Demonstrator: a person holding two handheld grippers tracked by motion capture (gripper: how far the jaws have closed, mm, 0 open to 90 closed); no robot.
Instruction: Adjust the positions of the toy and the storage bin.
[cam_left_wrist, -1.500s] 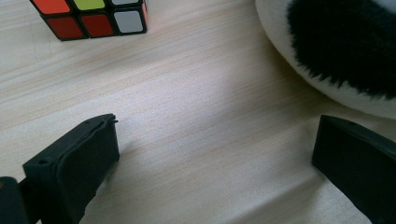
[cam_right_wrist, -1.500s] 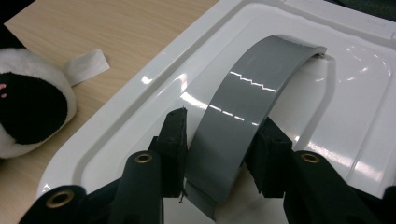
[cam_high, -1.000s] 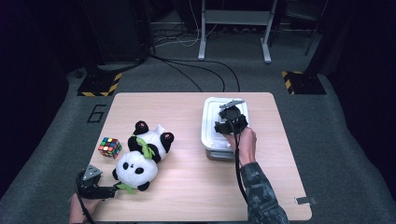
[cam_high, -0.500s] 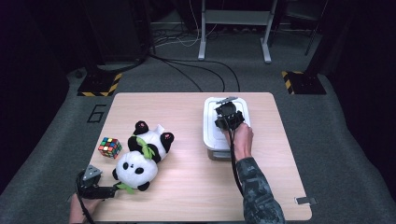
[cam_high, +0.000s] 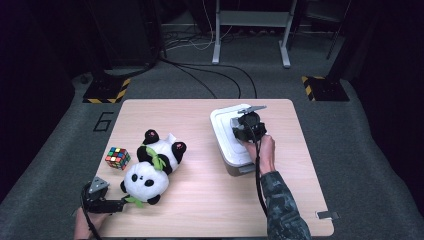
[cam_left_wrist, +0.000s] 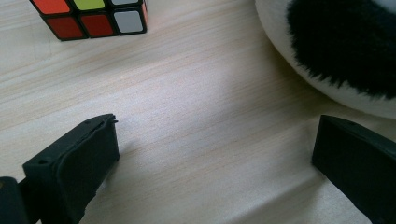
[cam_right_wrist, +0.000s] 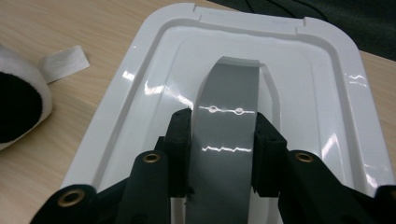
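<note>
A white lidded box stands at the table's right half. Its lid carries a raised grey handle. My right gripper points down onto the lid; its jaws have just been closing and now press on both sides of that handle. A plush panda lies on the left half, with a Rubik's cube to its left. My left gripper rests low at the near left edge, open, with bare wood between its jaws and the panda just beyond the right one.
The cube sits ahead of the left gripper. The panda's fur and white label lie left of the box. A small grey object is at the near right corner. Cables and stands cover the dark floor beyond the table.
The right hand has shifted slightly over the lid. The left gripper has stayed in place.
</note>
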